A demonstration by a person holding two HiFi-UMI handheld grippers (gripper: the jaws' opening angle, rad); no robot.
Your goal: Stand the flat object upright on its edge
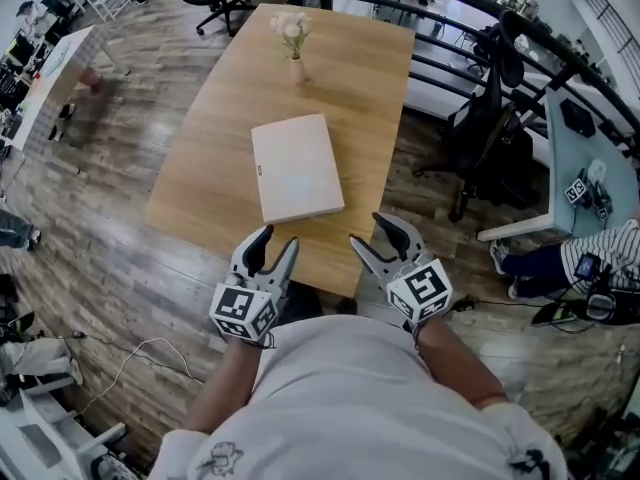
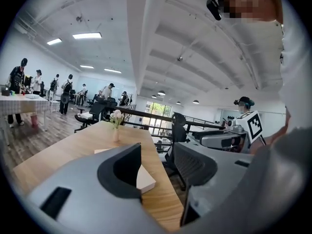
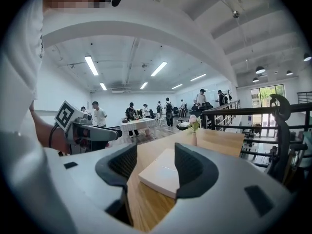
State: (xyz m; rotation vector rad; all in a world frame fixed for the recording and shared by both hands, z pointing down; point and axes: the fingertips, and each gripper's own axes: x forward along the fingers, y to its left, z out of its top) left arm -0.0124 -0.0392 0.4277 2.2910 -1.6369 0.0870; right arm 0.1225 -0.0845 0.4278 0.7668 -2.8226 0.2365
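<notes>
Left gripper and right gripper both open and empty at the tabletop's near edge, likely lining up to flank the flat white box.

The flat object lies flat on the table, in its near half, and the flower vase stands well behind it by the far edge. The left gripper hangs over the near edge and the right gripper by the near right corner, both just short of the object and apart from it. An office chair stands off the right edge.
</notes>
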